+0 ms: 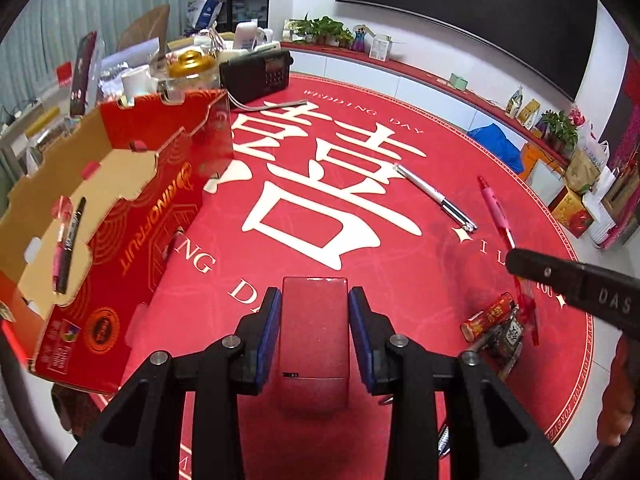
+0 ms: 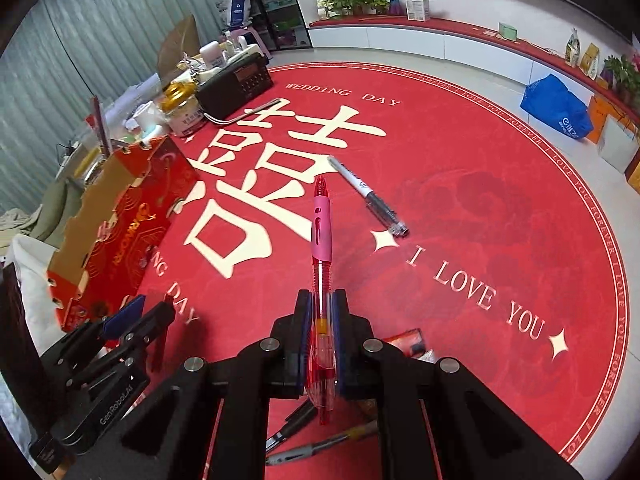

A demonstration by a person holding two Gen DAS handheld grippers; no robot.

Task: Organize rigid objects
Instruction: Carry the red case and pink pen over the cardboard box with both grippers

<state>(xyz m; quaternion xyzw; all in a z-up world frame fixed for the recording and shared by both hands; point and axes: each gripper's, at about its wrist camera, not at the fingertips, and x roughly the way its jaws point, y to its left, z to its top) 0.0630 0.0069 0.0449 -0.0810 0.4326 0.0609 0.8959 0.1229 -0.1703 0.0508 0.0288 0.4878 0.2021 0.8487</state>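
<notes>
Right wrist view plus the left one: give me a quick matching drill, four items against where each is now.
1. pink-grip red pen
2. flat dark red rectangular case
3. black marker pen
4. silver-barrelled pen

a. inside the red cardboard box
b. lying free on the red round mat
c. in the left hand-held gripper
d. in the right hand-held gripper

Pairs: 1-d, 2-c, 3-a, 4-b

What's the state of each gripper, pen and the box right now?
left gripper: shut on a red flat case
right gripper: shut on the pink pen, lifted
cardboard box: open-topped, two pens inside
silver pen: lying loose on the mat
</notes>
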